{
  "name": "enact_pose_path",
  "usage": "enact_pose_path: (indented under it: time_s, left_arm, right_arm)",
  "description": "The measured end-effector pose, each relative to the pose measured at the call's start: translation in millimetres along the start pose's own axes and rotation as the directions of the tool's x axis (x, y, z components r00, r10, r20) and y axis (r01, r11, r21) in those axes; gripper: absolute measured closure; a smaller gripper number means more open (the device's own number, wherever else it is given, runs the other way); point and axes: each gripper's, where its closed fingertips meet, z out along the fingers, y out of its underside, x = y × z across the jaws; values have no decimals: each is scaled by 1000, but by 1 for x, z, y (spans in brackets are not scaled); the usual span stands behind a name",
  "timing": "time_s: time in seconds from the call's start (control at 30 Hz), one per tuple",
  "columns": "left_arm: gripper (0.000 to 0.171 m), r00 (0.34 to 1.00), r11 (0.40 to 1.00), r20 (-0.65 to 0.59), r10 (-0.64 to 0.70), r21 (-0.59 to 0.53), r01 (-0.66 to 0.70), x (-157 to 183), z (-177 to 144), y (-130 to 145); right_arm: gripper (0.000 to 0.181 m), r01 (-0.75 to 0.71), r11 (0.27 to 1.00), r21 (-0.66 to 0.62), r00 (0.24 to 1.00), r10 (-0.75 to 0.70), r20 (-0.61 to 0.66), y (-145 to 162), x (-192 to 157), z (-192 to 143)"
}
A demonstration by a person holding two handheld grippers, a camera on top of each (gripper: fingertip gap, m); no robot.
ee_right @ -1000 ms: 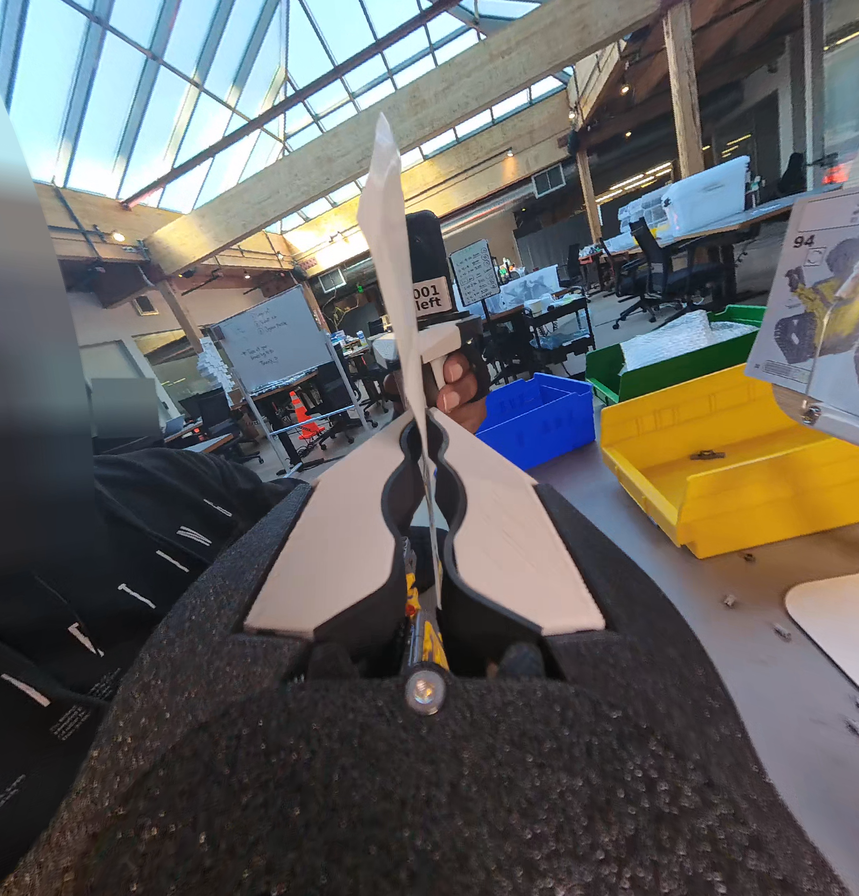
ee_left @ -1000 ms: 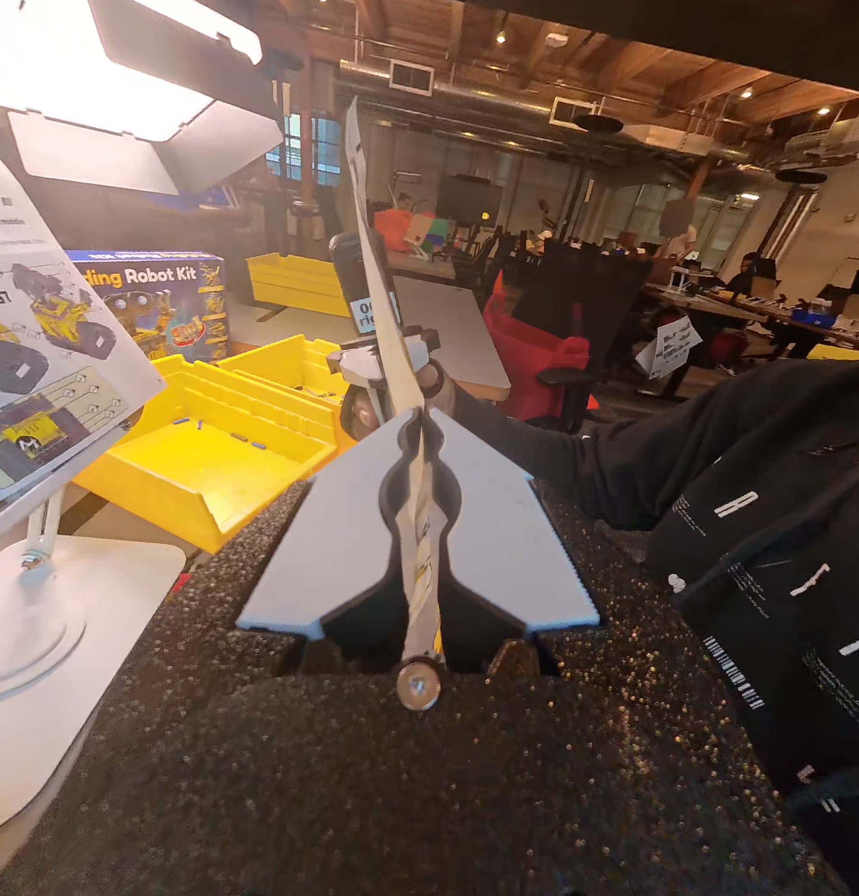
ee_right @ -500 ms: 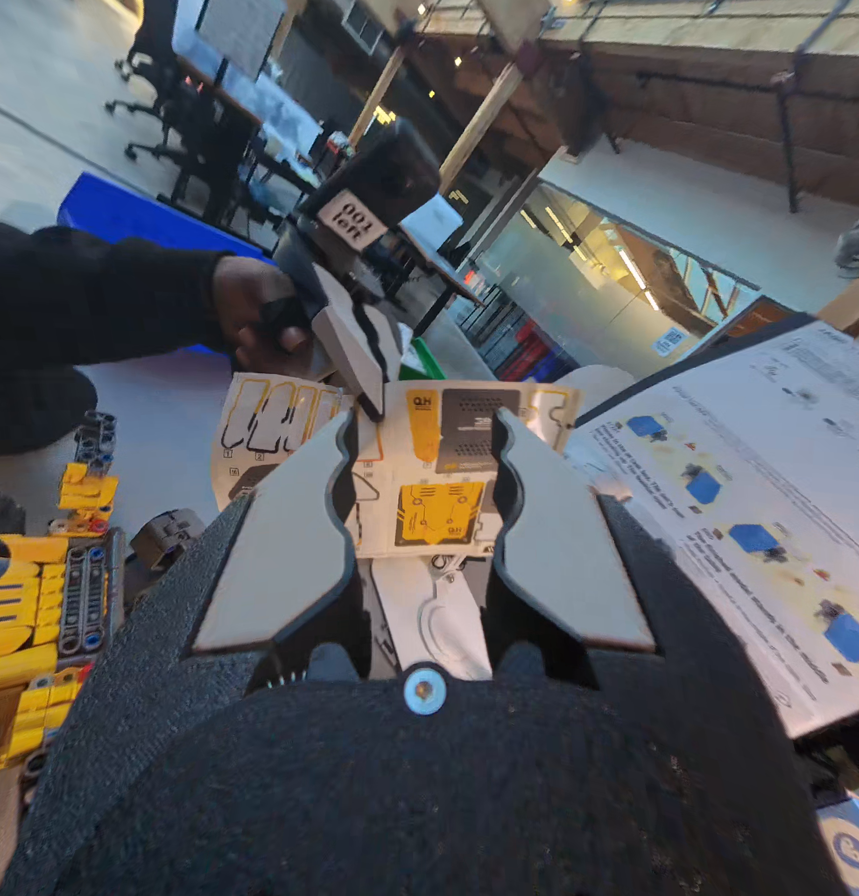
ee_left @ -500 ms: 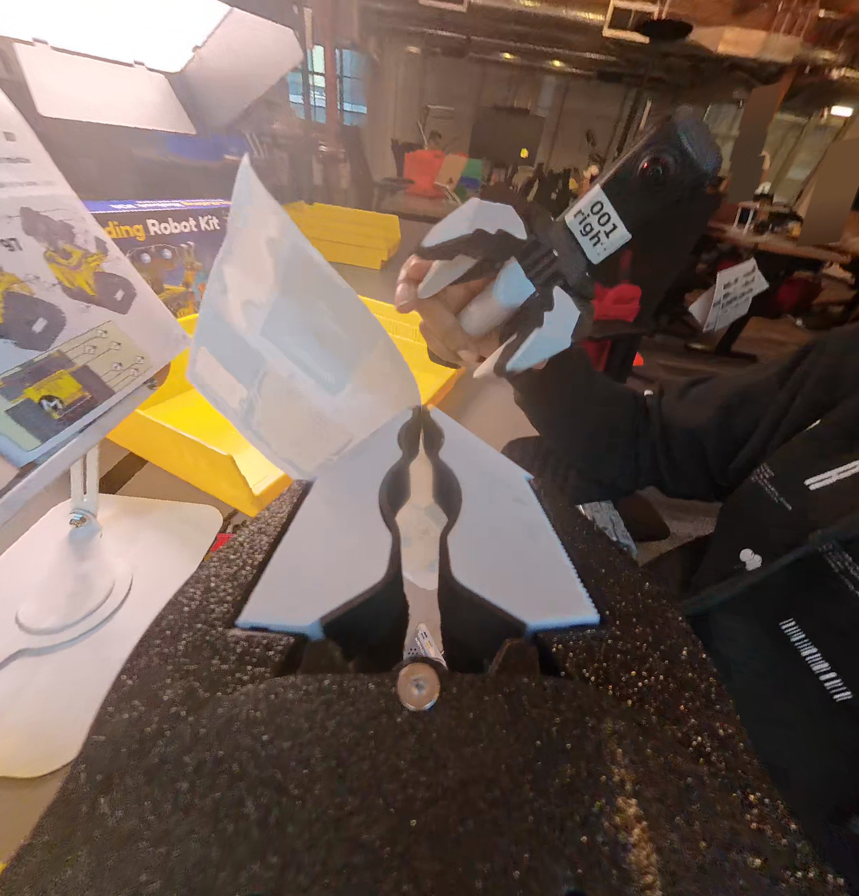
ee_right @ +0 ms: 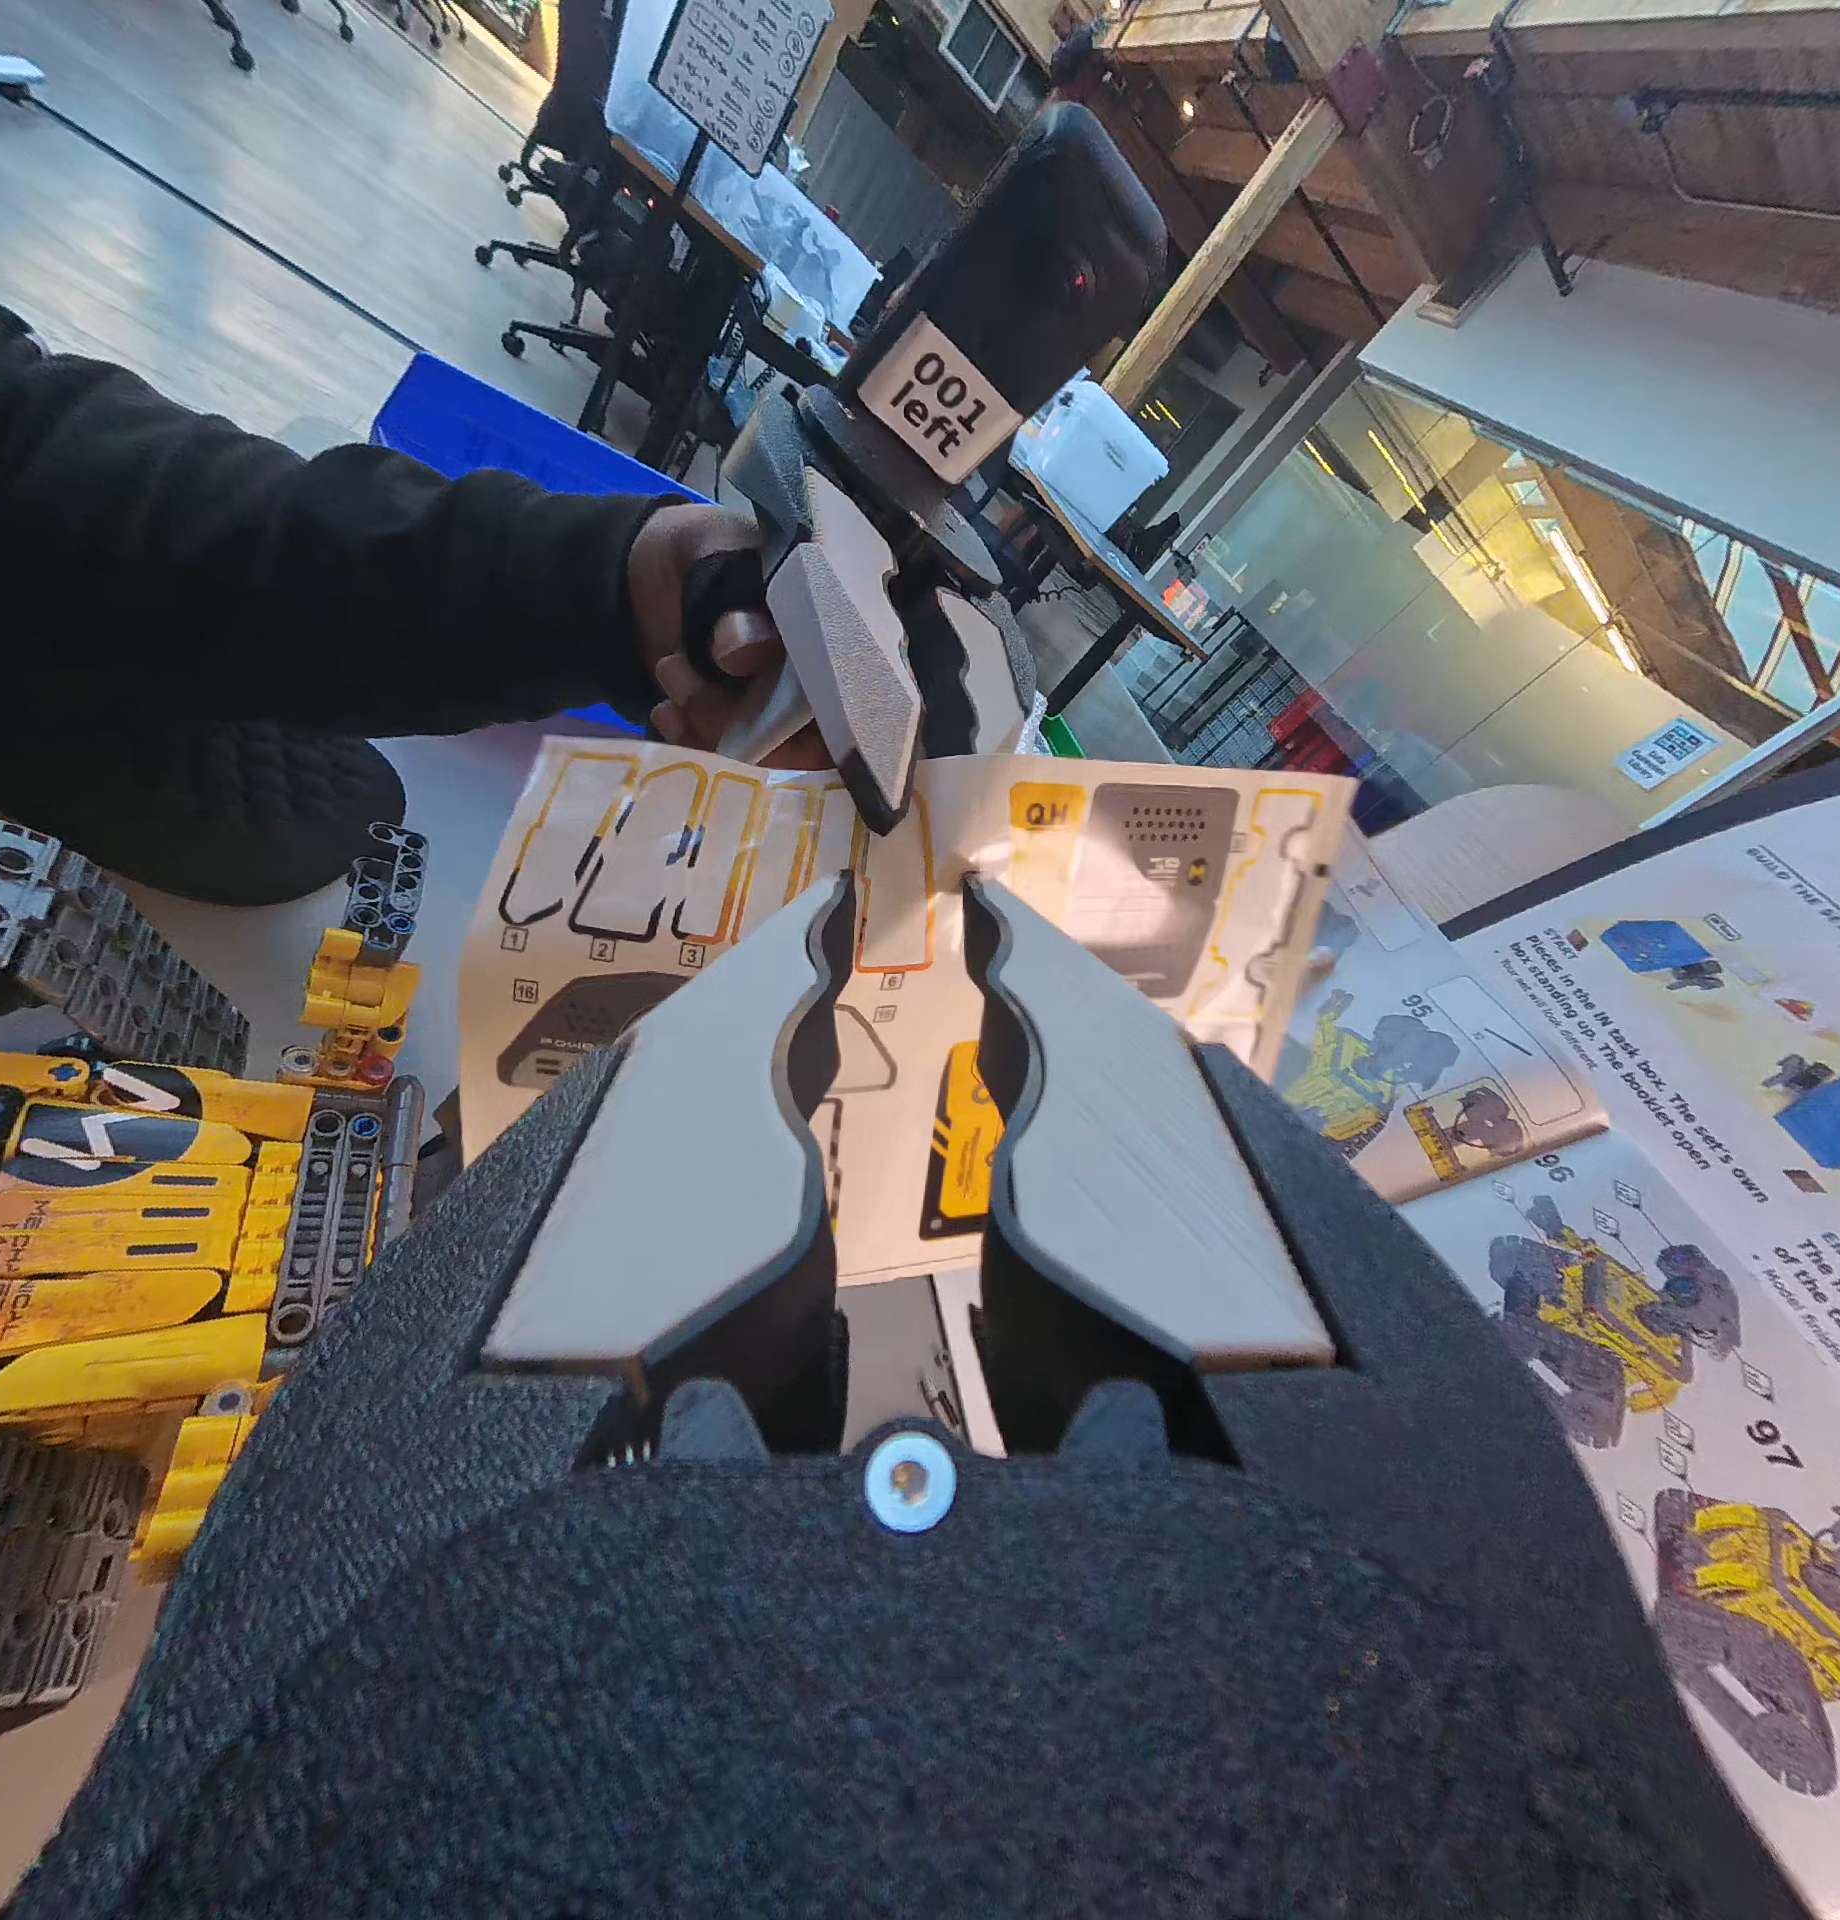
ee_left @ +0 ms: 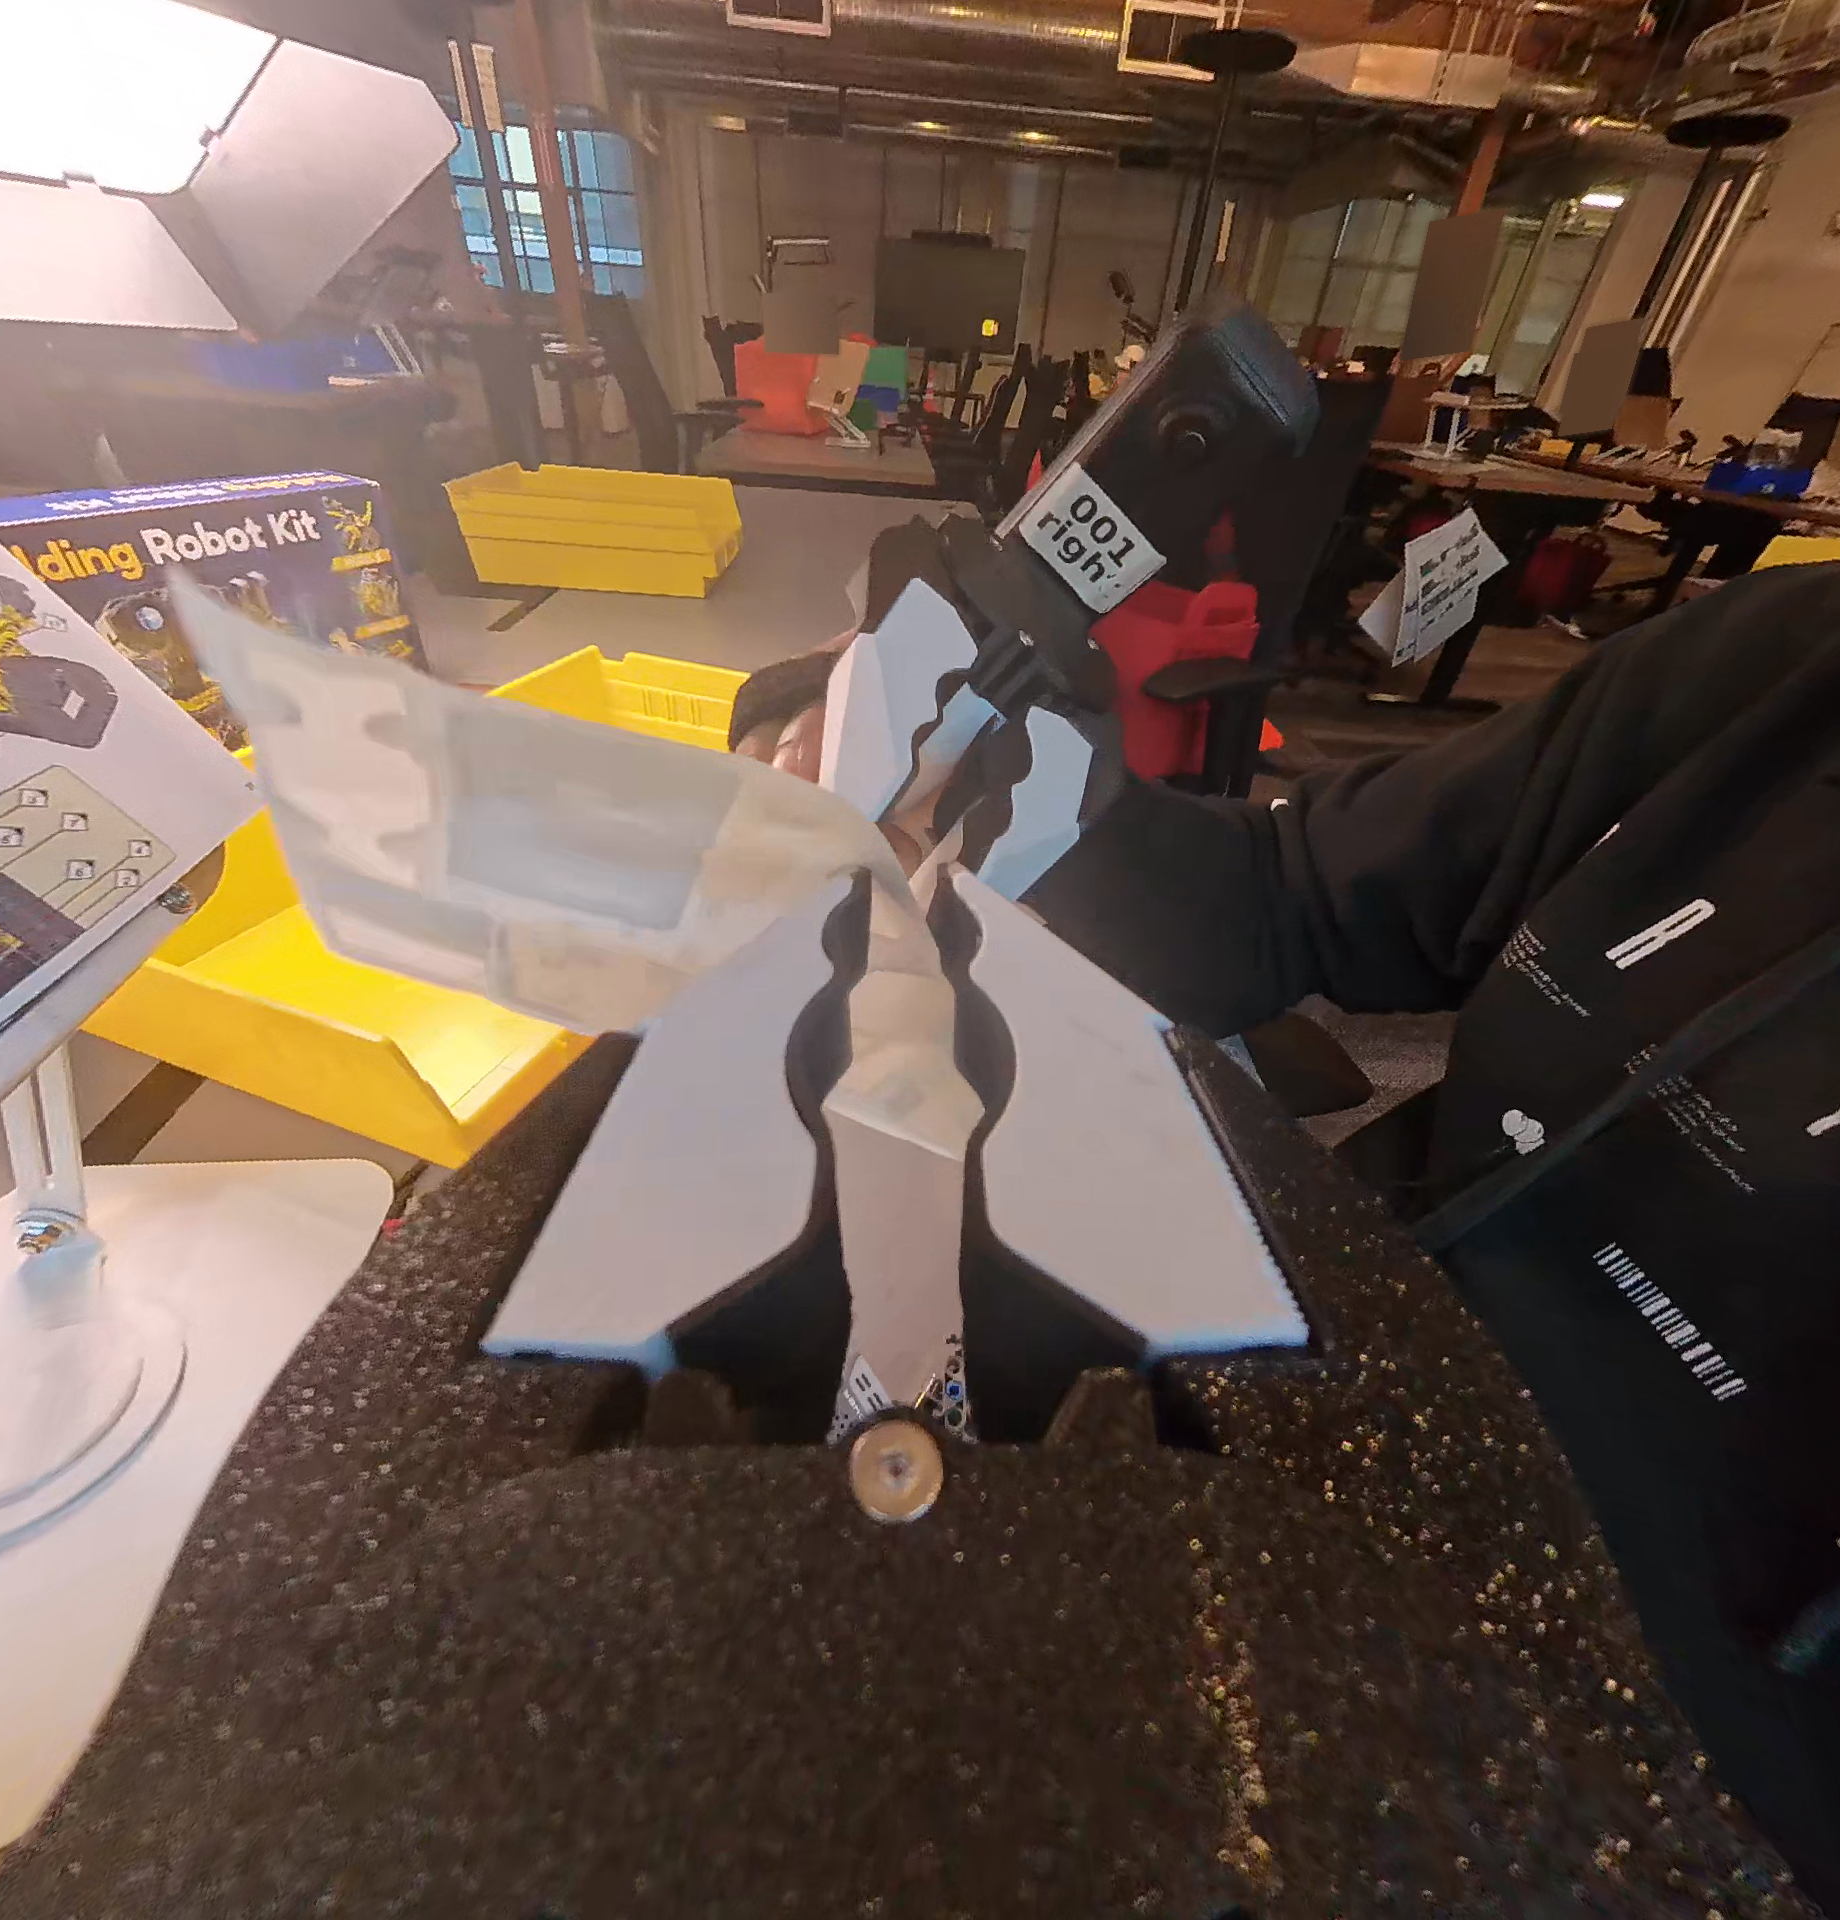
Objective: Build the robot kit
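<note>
Right wrist view: right gripper (ee_right: 903, 883) is parted, empty, just beside the sheet (ee_right: 1124, 904); left gripper (ee_right: 880, 800) apparently pinches its top edge.

An open workshop: desks (ee_left: 1581, 488), office chairs (ee_right: 573, 260), a dark screen (ee_left: 947, 296), windows (ee_left: 542, 208), exposed ducts (ee_left: 999, 21), timber beams (ee_right: 1228, 239), pale floor (ee_right: 220, 177).

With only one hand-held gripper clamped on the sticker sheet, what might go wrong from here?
1. The left hand-held gripper pinches just one edge of the thin white-backed sticker sheet, which curls and may crease or slip.
2. The right hand-held gripper, open around that edge, may close on a printed sticker and smudge or lift it.
</note>
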Motion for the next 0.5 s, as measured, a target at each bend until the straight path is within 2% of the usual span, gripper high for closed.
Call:
enact_pose_path:
  time_s: [0.13,0.23,0.3,0.43,0.5]
  left_arm:
    - [171,998,1000,63,25,-5,-25,-8,-3,-1]
    - [171,990,991,93,105,-88,-97,-9,-10,8]
    - [171,980,969,90,175,-192,-155,-8,-16,22]
    - [171,968,916,2,251,-324,-237,8,-23,43]
    - [171,966,899,-21,260,-359,-250,12,-23,50]
  right_arm:
    - [158,26,1000,-9,1000,-27,-17,0,-1,3]
    - [151,23,1000,-9,999,-23,-40,0,7,-2]
    - [139,-2,1000,1,998,2,-60,0,17,-11]
    - [99,-32,998,-51,995,27,-98,14,38,-31]
    - [98,-43,996,-75,999,41,-34,21,29,-33]
